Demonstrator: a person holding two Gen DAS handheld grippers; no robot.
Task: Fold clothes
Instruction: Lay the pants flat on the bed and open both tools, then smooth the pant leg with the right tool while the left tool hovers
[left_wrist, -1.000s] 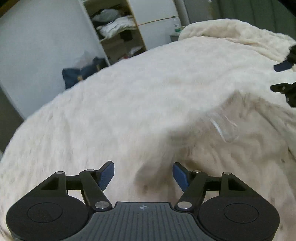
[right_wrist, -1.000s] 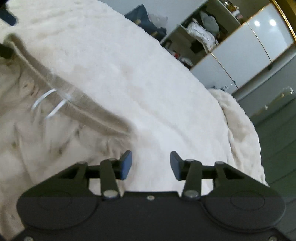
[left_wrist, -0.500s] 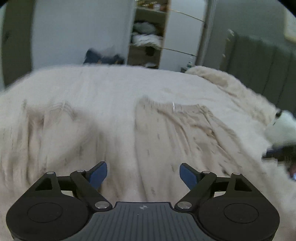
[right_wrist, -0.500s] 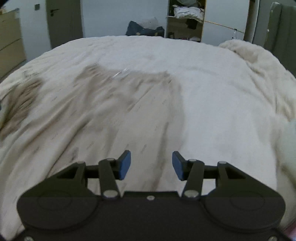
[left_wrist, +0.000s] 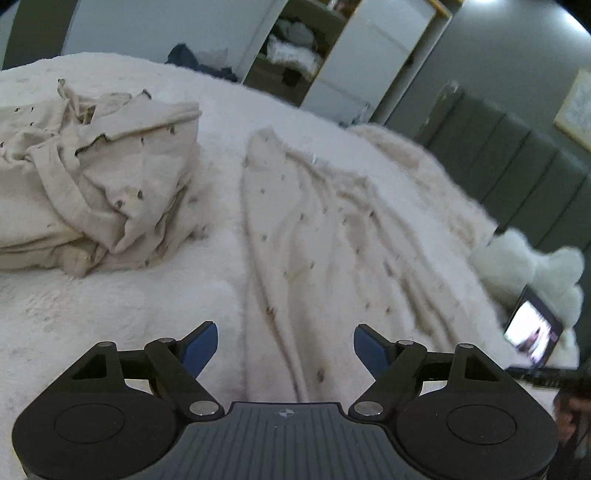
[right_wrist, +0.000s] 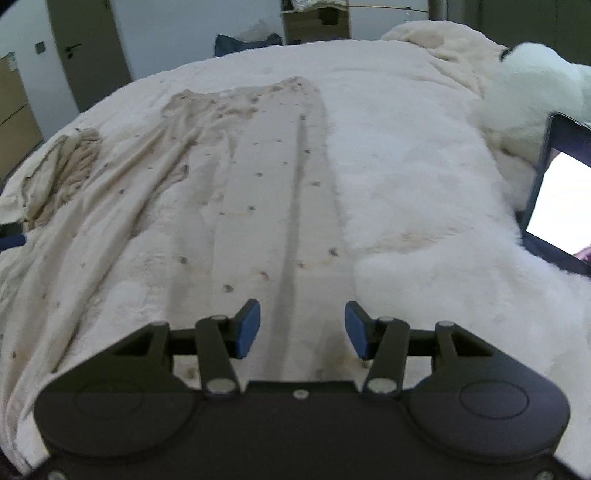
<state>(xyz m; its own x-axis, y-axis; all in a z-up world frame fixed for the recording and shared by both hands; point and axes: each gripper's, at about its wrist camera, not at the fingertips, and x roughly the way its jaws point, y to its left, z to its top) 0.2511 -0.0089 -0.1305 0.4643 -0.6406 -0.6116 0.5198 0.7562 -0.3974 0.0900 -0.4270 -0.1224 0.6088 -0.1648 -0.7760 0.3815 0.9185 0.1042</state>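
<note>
Trousers (right_wrist: 266, 192) of cream cloth with small dark specks lie spread lengthwise on the white fleecy bed (right_wrist: 399, 155), directly ahead of both claws. The right claw (right_wrist: 302, 329) hangs released above one leg; the left claw (left_wrist: 285, 349) is likewise spread wide and grips nothing. Only the left wrist view shows the crumpled pile of similar cloth (left_wrist: 99, 184) clearly, beside the trousers. A lit screen (right_wrist: 557, 195), perhaps a tablet, leans against a white plush toy (right_wrist: 532, 77).
</note>
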